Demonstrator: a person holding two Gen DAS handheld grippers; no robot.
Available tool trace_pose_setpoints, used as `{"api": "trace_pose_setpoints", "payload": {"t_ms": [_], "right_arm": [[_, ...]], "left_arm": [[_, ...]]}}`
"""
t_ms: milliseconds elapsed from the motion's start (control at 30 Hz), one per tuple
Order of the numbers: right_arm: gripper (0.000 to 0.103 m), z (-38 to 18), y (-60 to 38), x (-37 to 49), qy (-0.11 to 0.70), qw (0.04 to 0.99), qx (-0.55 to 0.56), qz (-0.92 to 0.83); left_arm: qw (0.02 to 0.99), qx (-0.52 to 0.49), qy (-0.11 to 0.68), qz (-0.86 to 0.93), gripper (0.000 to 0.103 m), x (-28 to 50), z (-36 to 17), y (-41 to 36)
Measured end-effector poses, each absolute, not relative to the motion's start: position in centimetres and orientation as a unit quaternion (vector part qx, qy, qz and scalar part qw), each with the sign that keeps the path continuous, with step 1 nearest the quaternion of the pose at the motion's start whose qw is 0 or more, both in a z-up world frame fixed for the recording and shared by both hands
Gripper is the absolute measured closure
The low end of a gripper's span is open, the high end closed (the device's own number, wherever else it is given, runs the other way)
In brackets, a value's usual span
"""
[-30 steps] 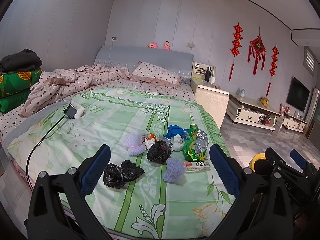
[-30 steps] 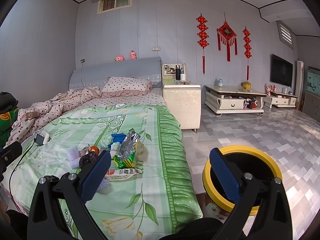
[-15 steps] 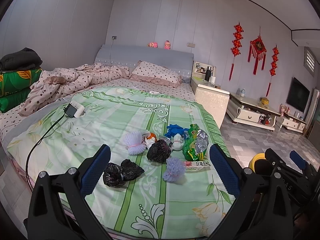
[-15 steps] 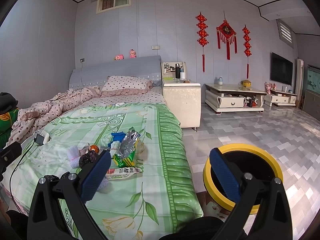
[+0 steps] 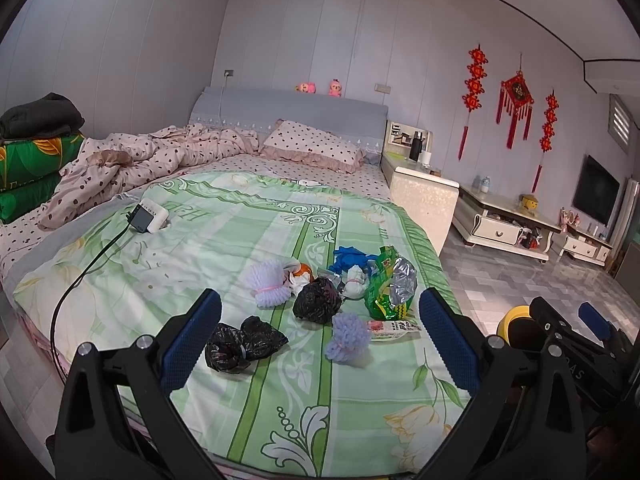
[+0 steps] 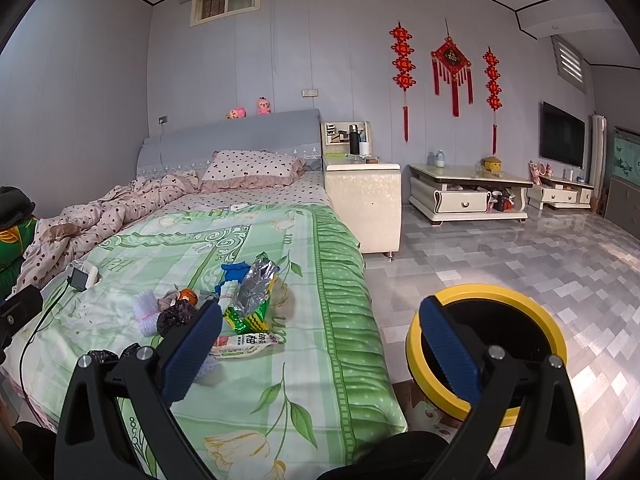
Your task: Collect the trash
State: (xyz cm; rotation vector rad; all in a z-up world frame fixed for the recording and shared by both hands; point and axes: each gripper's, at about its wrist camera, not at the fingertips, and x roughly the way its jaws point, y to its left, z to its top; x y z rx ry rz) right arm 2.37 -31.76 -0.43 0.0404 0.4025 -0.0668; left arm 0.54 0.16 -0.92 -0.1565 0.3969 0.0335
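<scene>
Trash lies in a cluster on the green bedspread: a black bag, a second black bag, two lilac foam nets, a green snack bag, a flat white wrapper, a blue glove. My left gripper is open and empty, in front of the cluster. My right gripper is open and empty over the bed's right edge, its right finger in front of a yellow-rimmed bin on the floor. The snack bag and wrapper also show there.
A white charger with a black cable lies on the bed's left part. A crumpled dotted quilt and pillow lie at the head. A cream nightstand and low TV cabinets stand on the tiled floor to the right.
Both views have shifted only slightly; the trash and the bin have not moved. Both grippers stay open.
</scene>
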Motion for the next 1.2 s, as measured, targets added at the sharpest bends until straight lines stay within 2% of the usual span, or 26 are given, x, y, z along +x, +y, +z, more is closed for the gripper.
{"api": "trace_pose_setpoints", "payload": {"t_ms": [767,1200], "right_arm": [[0.008,-1.0,-31.8,2.2,0.208,0.977,0.031,-0.025],[0.008,-0.6,-32.7,7.4,0.24,0.97,0.025,0.016]], "left_arm": [[0.976,-0.078,0.201,0.018,0.008,0.9,-1.4,0.3],[0.963,-0.089,0.252,-0.003,0.008,3.9,-4.6,2.2]]}}
